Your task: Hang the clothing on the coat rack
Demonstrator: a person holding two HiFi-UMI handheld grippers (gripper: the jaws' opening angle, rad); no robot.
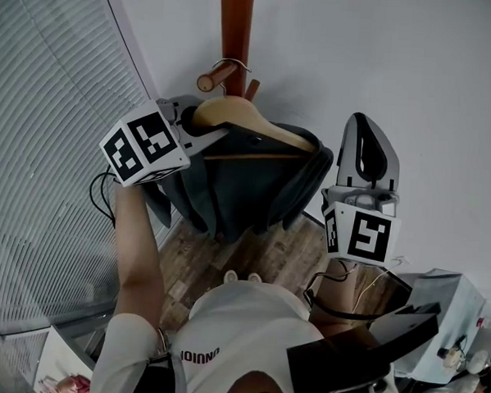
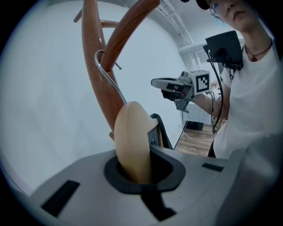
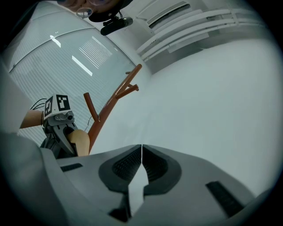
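Observation:
A wooden hanger (image 1: 245, 116) carries a dark grey garment (image 1: 242, 183) that droops below it. Its metal hook (image 1: 233, 66) sits over a peg (image 1: 209, 80) of the reddish-brown coat rack (image 1: 235, 27). My left gripper (image 1: 201, 136) is shut on the hanger's left end. In the left gripper view the pale hanger (image 2: 132, 137) stands up from between the jaws of the left gripper (image 2: 143, 170), and the hook (image 2: 104, 66) loops round a rack branch (image 2: 128, 31). My right gripper (image 1: 361, 128) is off to the right of the garment, shut and holding nothing; in its own view the right gripper (image 3: 141, 151) points at the white wall.
A glass wall with blinds (image 1: 43, 140) curves along the left. Behind the rack is a white wall (image 1: 401, 52). Wooden floor (image 1: 267, 250) lies below the garment, and a table (image 1: 457, 314) stands at the lower right. The person's torso (image 2: 252, 110) fills the right of the left gripper view.

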